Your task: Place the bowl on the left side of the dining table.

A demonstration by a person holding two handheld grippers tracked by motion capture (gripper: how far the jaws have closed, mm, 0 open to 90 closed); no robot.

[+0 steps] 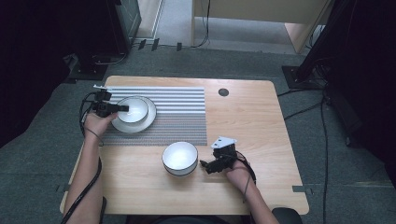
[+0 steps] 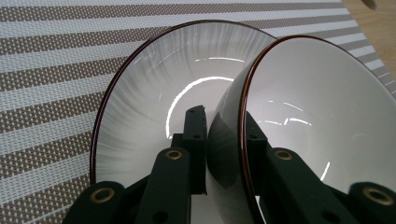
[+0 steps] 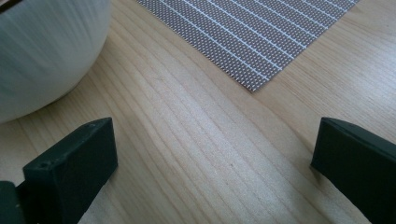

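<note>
Right gripper [image 1: 204,164] low over the near part of the wooden bench [image 1: 261,116], jaws spread wide with bare wood between them, nothing held. Just to its left, a white bowl with a dark rim [image 1: 180,157] stands upright on the bench, near the mat's front edge; in the right gripper view its pale outer wall [image 3: 42,51] sits beyond the left jaw, apart from it.

Farther back, striped woven placemat [image 1: 180,114] lies flat across the bench's far left half. On its left end, a white plate [image 1: 145,119] carries a smaller white bowl [image 1: 135,108].

Left gripper [image 1: 125,108] reaches in from the left, clamped on that bowl's rim [image 2: 245,116]: one jaw inside, one outside against the wall, above the plate [image 2: 140,116].
</note>
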